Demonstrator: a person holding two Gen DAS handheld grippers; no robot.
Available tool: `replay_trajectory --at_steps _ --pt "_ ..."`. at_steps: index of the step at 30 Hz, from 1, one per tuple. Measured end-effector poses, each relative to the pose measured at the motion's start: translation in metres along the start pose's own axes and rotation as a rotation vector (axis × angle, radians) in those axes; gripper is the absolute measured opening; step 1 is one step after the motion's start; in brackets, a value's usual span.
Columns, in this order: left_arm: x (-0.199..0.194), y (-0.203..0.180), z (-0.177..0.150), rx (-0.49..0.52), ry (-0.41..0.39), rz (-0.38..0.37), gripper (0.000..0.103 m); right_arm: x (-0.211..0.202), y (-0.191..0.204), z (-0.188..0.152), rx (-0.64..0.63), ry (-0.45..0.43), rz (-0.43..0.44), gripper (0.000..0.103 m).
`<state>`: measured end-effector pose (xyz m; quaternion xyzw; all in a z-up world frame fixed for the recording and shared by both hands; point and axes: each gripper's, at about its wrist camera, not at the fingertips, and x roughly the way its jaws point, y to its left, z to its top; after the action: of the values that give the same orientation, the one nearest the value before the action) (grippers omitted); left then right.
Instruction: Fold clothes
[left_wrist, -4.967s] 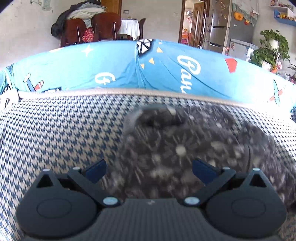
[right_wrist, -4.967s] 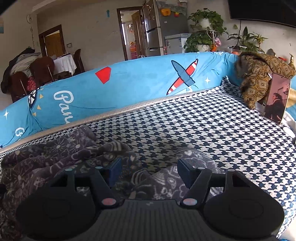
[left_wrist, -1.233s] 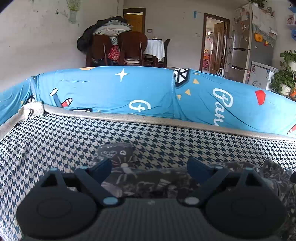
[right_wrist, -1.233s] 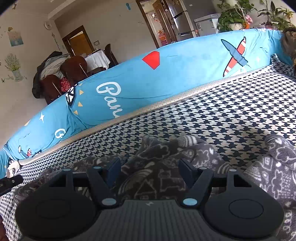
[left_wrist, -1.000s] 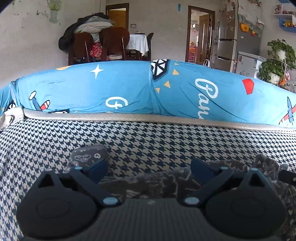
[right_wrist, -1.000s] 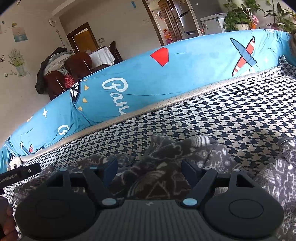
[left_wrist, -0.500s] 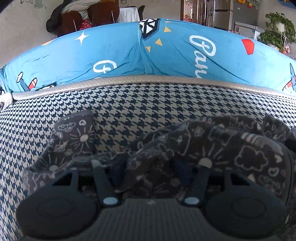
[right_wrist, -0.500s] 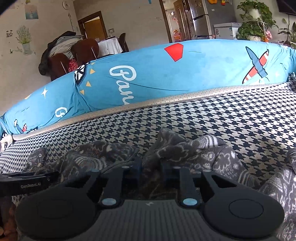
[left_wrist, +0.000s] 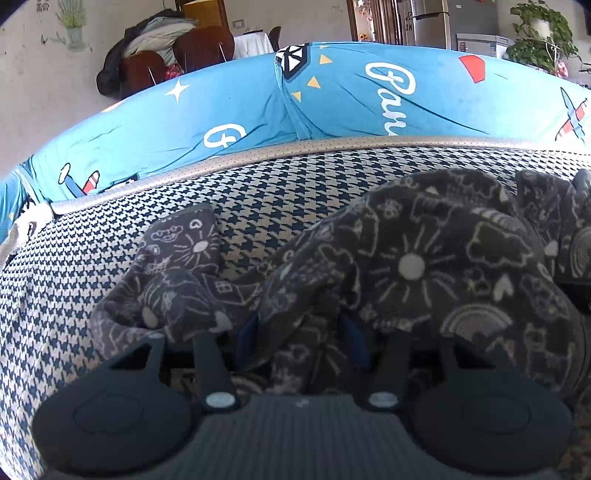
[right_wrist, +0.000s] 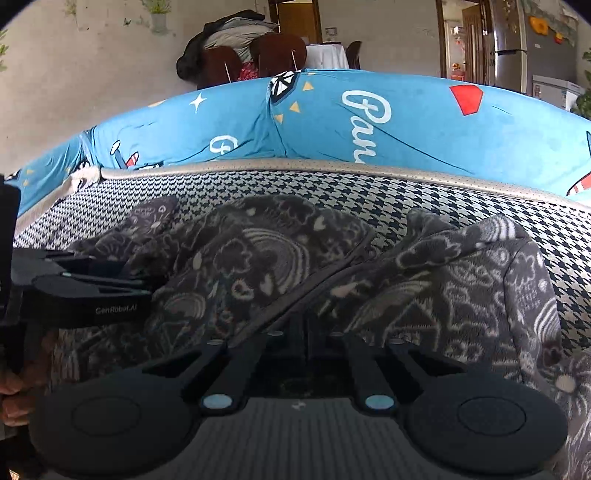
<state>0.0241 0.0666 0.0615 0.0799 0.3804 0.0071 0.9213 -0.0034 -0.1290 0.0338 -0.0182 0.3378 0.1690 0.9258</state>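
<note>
Both claws, wide open a second ago, now grip the rumpled dark grey doodle-print fleece garment (left_wrist: 424, 266) on the houndstooth bed (left_wrist: 74, 266), left claw (left_wrist: 301, 332) and right claw (right_wrist: 304, 325) clenched on its folds, ready for folding.

Both wrist views set low and close over the dark grey patterned fleece garment (left_wrist: 424, 266), angled down across the houndstooth seat cover (left_wrist: 74, 266) toward the blue printed backrest (left_wrist: 258, 103). Shared: garment, backrest, dining chairs (right_wrist: 255, 59) behind. Left gripper (right_wrist: 110, 273) visible at right view's left edge.
</note>
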Motion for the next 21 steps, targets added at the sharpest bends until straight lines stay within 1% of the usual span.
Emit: replay_trajectory --at_steps 3,11,13,16,17,21 --pt "-0.007 0.001 -0.004 0.000 -0.004 -0.001 0.051 0.000 0.002 -0.009 0.018 0.004 -0.006 0.007" --pt "-0.021 0.003 -0.012 -0.022 0.001 -0.001 0.056 -0.007 0.005 -0.022 0.060 -0.021 -0.024 0.007" --pt "-0.026 0.004 -0.010 -0.042 -0.012 -0.012 0.058 -0.007 0.006 -0.024 0.062 -0.026 -0.028 0.007" --pt "-0.038 0.004 -0.002 -0.057 -0.065 -0.039 0.058 -0.009 0.005 -0.025 0.067 -0.027 -0.025 0.007" --pt "-0.041 0.002 0.001 -0.050 -0.085 -0.048 0.060 -0.009 0.005 -0.025 0.066 -0.027 -0.024 0.007" --pt "-0.046 -0.018 0.013 -0.003 -0.144 -0.100 0.076 -0.009 0.006 -0.025 0.055 -0.028 -0.027 0.007"
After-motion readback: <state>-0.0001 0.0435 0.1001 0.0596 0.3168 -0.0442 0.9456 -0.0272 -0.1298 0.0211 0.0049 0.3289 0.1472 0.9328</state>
